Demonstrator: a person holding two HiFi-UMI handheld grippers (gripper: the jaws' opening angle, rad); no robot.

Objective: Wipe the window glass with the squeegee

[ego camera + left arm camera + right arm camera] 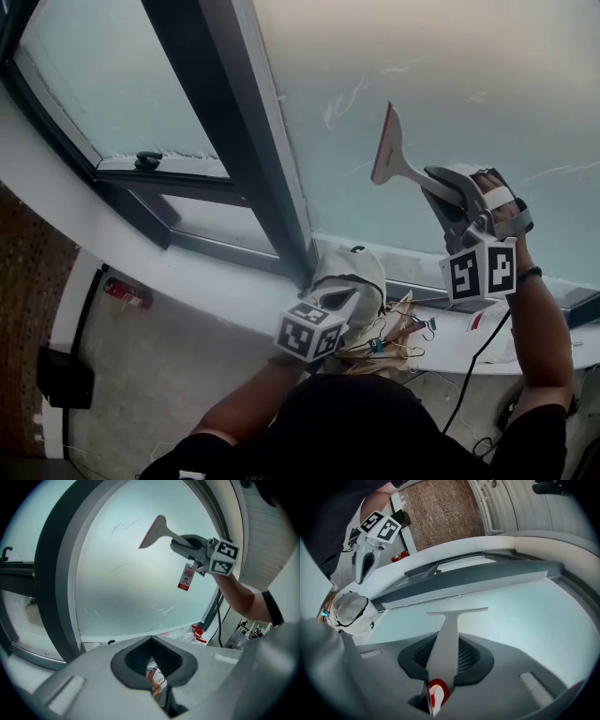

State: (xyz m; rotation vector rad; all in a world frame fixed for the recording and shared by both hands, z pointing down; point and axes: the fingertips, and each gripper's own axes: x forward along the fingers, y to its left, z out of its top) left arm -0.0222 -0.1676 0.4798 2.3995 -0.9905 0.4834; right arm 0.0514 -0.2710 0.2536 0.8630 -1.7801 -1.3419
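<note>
Right claw [443, 667] is clamped on the squeegee [450, 630] handle with the blade up against the window glass [525, 616], so mid-wipe I'd say, and next up is a steady drag down the pane; left claw [152, 667] is closed and empty.

The squeegee [392, 155] is up in front of the window glass [469, 84], to the right of the upright frame bar [246, 141]. Its handle sits between the jaws of the right hand-held gripper [439, 187], and a tag [186, 579] hangs below that gripper. Left of the bar is a second pane, with a handle [147, 160] on its lower frame. Under the glass runs the sill [206, 281]. A cloth bundle [354, 270] lies on the sill. The left hand-held gripper [339, 298] is just in front of it, jaws together on nothing, and wires [398, 333] lie to its right.
</note>
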